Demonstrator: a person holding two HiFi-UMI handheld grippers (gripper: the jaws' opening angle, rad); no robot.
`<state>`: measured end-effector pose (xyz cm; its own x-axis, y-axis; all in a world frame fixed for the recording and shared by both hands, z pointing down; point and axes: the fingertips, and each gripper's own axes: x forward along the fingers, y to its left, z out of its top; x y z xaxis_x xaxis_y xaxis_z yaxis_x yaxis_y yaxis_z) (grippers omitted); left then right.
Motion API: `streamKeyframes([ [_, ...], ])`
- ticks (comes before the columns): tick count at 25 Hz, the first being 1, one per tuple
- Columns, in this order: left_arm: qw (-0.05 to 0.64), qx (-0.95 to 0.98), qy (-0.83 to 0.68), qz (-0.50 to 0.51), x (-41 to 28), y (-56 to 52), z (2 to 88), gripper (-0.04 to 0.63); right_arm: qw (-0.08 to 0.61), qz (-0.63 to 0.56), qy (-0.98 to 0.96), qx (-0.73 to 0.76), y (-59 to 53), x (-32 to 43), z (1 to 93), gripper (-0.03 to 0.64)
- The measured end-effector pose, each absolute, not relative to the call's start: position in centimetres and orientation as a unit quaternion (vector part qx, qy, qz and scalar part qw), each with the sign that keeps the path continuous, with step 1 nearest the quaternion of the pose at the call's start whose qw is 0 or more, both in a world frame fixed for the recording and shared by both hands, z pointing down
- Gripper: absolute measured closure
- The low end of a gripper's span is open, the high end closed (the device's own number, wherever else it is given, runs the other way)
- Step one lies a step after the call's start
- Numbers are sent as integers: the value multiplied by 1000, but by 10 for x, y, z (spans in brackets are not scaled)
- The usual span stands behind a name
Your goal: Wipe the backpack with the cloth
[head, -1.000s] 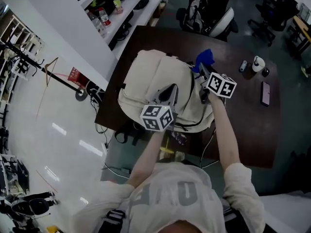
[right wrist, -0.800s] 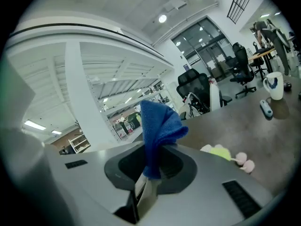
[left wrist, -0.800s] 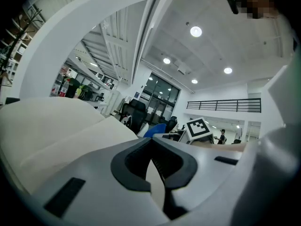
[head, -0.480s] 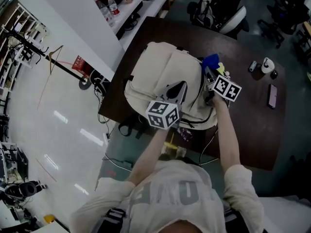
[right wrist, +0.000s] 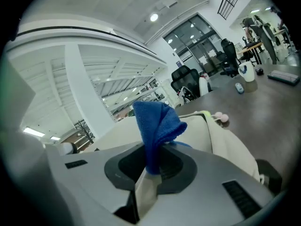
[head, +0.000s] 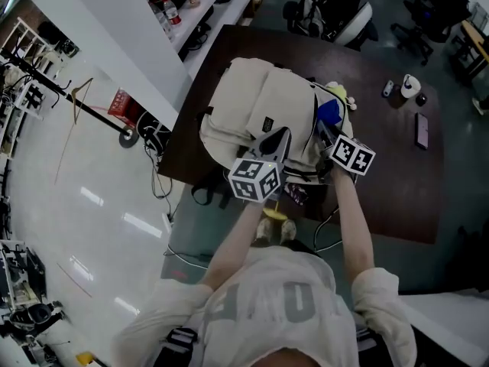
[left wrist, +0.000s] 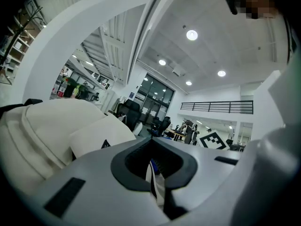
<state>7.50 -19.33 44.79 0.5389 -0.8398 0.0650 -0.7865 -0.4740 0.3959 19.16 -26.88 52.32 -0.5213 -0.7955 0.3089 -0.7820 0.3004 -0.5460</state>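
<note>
**Cloth held at the backpack's right flank**

The right gripper (head: 322, 131) clenches the blue cloth (right wrist: 157, 126) at the side of the cream backpack (head: 244, 105). The left gripper (head: 276, 141), jaws closed on nothing, rests on top of it. Bare surface (head: 382, 178) opens to the right gripper's right. The surface edge lies just behind the 2 grippers. The backpack's small dark tag is unreadable.

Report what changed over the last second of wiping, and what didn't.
The right gripper, shut on the blue cloth, drew it along the right side of the backpack, from near the far corner toward the person. Nothing was picked up or let go. The left gripper stayed shut, resting on the near end of the backpack, which kept its place on the table.
</note>
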Motion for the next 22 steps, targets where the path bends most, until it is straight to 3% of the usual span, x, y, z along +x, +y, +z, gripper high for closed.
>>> streamKeyframes([
  [7,190,860,-467,-76,62,-166,447,591,28,-333,811,-481,-209,165,520,574],
  [22,189,842,-500,-76,74,-93,452,591,-7,-352,832,-429,-108,145,550,574],
])
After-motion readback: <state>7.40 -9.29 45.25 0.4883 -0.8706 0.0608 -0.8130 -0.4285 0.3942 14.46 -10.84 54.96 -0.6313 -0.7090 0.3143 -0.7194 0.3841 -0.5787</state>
